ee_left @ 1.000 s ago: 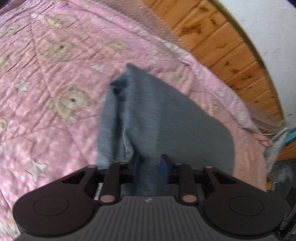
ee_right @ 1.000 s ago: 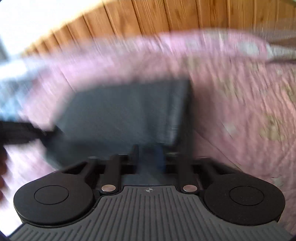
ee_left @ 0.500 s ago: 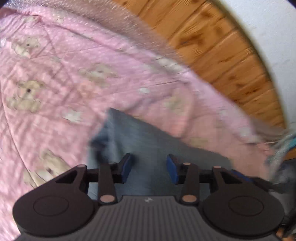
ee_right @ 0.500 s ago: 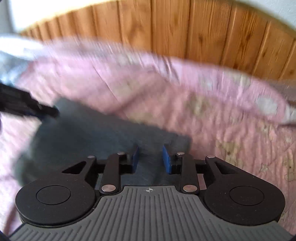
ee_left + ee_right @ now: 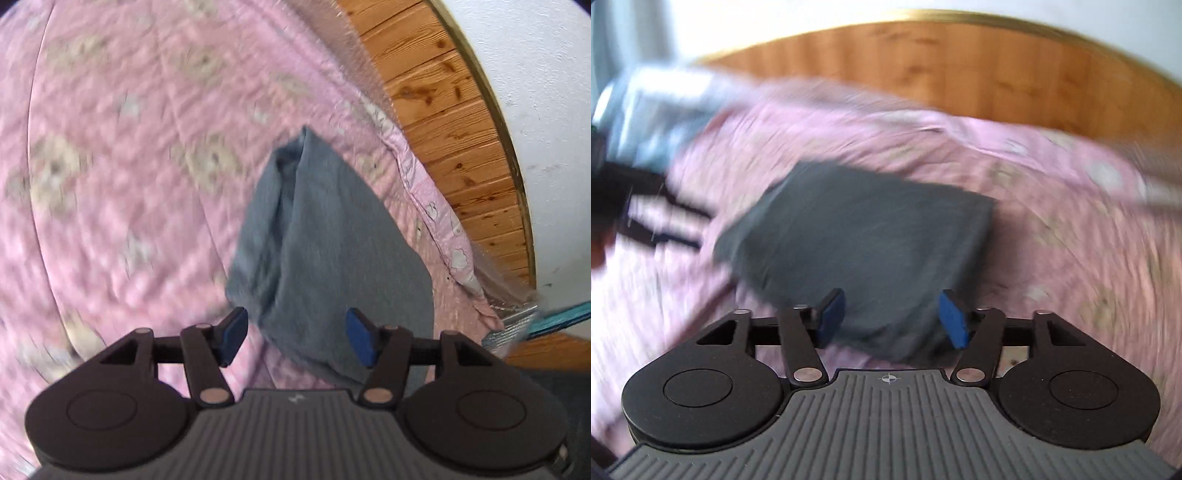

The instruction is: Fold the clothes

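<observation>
One grey garment (image 5: pixel 332 236), folded into a flat, roughly rectangular packet, lies on the pink teddy-bear quilt (image 5: pixel 129 166) near the bed's far edge by the wood-panelled wall (image 5: pixel 454 122). Plain knit-looking fabric, no print visible; extra layers bunch along its left side in the left wrist view. Left gripper (image 5: pixel 293 338): jaws spread, blue pads clear of the cloth, nothing pinched. Right gripper (image 5: pixel 892 319): jaws opening, pads apart above the garment's near edge, no grip. Right view is motion-blurred. Count: one garment, two grippers, one quilt.
</observation>
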Tool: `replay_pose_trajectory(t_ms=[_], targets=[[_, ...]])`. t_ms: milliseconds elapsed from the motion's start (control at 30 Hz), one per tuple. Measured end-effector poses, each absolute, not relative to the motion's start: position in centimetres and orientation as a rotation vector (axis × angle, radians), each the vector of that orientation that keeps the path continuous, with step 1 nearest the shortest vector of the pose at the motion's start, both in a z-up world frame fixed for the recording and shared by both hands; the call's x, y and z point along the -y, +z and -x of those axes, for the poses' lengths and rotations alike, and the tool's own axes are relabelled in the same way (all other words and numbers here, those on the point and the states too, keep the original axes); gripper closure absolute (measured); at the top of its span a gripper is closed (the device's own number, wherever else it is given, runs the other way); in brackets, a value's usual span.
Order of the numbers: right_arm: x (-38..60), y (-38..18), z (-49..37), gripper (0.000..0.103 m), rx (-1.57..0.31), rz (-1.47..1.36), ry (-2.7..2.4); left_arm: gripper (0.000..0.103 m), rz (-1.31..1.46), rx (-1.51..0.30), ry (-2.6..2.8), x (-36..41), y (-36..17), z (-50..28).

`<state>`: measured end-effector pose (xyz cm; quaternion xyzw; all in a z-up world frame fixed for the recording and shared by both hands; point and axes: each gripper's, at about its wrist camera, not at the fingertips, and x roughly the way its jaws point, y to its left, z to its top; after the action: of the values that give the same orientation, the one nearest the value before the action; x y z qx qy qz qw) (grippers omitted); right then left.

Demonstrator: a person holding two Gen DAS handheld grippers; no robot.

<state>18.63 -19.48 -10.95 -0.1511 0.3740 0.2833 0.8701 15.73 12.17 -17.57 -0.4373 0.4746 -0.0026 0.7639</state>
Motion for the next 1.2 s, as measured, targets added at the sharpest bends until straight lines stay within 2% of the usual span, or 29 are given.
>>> replay_pose_trajectory(t_ms=[33, 67, 100, 167, 367, 500, 567, 633, 700, 767, 833, 1000, 1200], targets=[[18.2, -11.9, -18.3, 0.041, -0.773, 0.389, 0.603, 0.044, 0.964, -1.036, -0.015, -11.6, -18.2, -15.9], [17.3, -12.8, -18.2, 0.050, -0.774, 0.435, 0.605, 0.040, 0.952, -1.039, -0.015, -11.1, -18.8, -16.5], [17.0, -13.5, -18.6, 0.058, -0.784, 0.448, 0.601, 0.043, 0.919, -1.049, 0.015, -10.6, -19.5, -17.3], [17.6, -14.5, -19.7, 0.066, -0.821, 0.428, 0.591, 0.048, 0.895, -1.044, 0.033, -10.6, -20.4, -18.4], [20.5, -13.8, -20.1, 0.068, -0.869, 0.319, 0.562, 0.051, 0.913, -1.016, 0.061, -11.6, -19.4, -18.7], [22.5, -14.9, -20.5, 0.063, -0.954, 0.218, 0.493, 0.052, 0.922, -0.977, 0.140, -13.3, -18.1, -17.8], [23.1, -14.9, -20.3, 0.060, -1.013, 0.157, 0.463, 0.049, 0.847, -0.993, 0.127, -13.4, -16.8, -17.3], [23.2, -14.2, -19.6, 0.050, -1.045, 0.116, 0.415, 0.037, 0.668, -1.024, 0.097, -11.9, -14.8, -16.4], [22.8, -13.1, -18.4, 0.030, -1.046, 0.090, 0.366, 0.017, 0.464, -1.045, 0.068, -9.5, -13.1, -14.9], [22.2, -12.3, -17.2, 0.022, -1.043, 0.081, 0.330, 0.013, 0.338, -1.059, 0.036, -7.3, -12.2, -13.3], [21.5, -11.5, -16.0, 0.022, -1.038, 0.079, 0.297, 0.010, 0.262, -1.071, 0.003, -5.6, -11.8, -11.7], [20.0, -9.4, -13.0, 0.022, -1.016, 0.069, 0.205, 0.000, 0.321, -1.102, -0.081, -4.7, -11.6, -9.4], [18.2, -5.9, -8.6, 0.016, -0.951, 0.130, 0.132, 0.000, 0.325, -1.039, -0.180, -4.0, -9.6, -6.4]])
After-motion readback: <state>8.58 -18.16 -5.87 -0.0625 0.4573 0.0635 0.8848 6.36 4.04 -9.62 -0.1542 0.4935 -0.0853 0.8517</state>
